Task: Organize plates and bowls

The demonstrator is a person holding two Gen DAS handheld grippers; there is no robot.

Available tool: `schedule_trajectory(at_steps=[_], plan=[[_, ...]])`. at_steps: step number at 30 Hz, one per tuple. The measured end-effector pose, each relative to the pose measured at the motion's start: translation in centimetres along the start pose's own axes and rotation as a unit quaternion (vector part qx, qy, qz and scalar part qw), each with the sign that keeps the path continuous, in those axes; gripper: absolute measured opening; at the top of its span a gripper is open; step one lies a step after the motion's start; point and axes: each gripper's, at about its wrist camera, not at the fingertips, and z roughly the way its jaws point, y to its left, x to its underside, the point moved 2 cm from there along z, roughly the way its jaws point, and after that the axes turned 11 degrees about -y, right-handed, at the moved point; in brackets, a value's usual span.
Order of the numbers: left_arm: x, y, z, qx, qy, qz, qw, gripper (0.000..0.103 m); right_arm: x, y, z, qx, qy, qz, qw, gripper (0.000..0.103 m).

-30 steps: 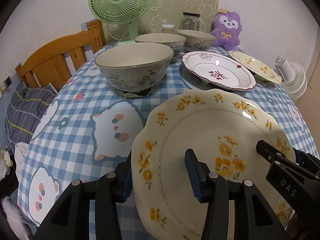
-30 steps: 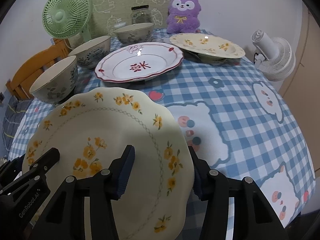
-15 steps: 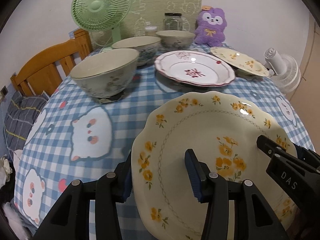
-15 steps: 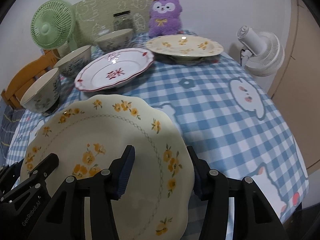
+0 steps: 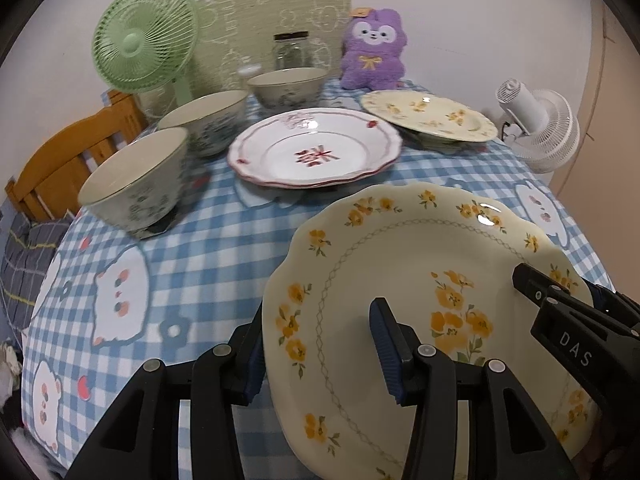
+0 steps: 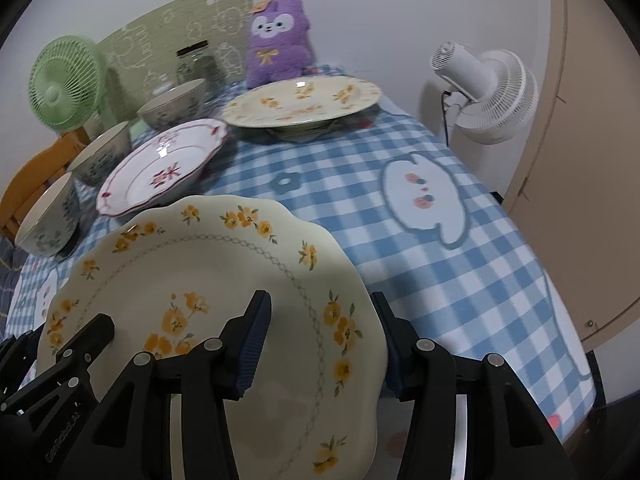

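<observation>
Bowls [image 5: 136, 188] line the left of the checked tablecloth [image 5: 208, 264], then a red-trimmed plate [image 5: 314, 156], a yellow-flowered plate [image 5: 428, 120] at far right. Nearest, a second flowered plate [image 5: 400, 272] is raised over the cloth's near edge. Left gripper [image 5: 320, 352] grasps its left rim, right gripper [image 6: 324, 344] its right rim, one finger above and one below.

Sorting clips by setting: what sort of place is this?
Probably a home room, not a lab: a checked cartoon tablecloth, a purple plush toy, a green desk fan and a wooden bed frame.
</observation>
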Motion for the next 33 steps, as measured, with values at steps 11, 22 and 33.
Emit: schedule_trajectory(at_steps=[11,22,33], plan=[[-1.2,-3.4,1.2,0.012,-0.006,0.01,0.9999,0.048,-0.9,-3.6,0.9,0.015,-0.01,0.014,1.0,0.052],[-1.0,-3.3,2.4,0.022,0.019,-0.012,0.9995,0.049,-0.7,-3.6,0.7,0.01,-0.026,0.006,1.0,0.055],[-1.3,-4.1,0.6,0.025,-0.009,0.023,0.9994,0.084,-0.7,-3.1,-0.5,0.006,-0.023,0.013,1.0,0.074]])
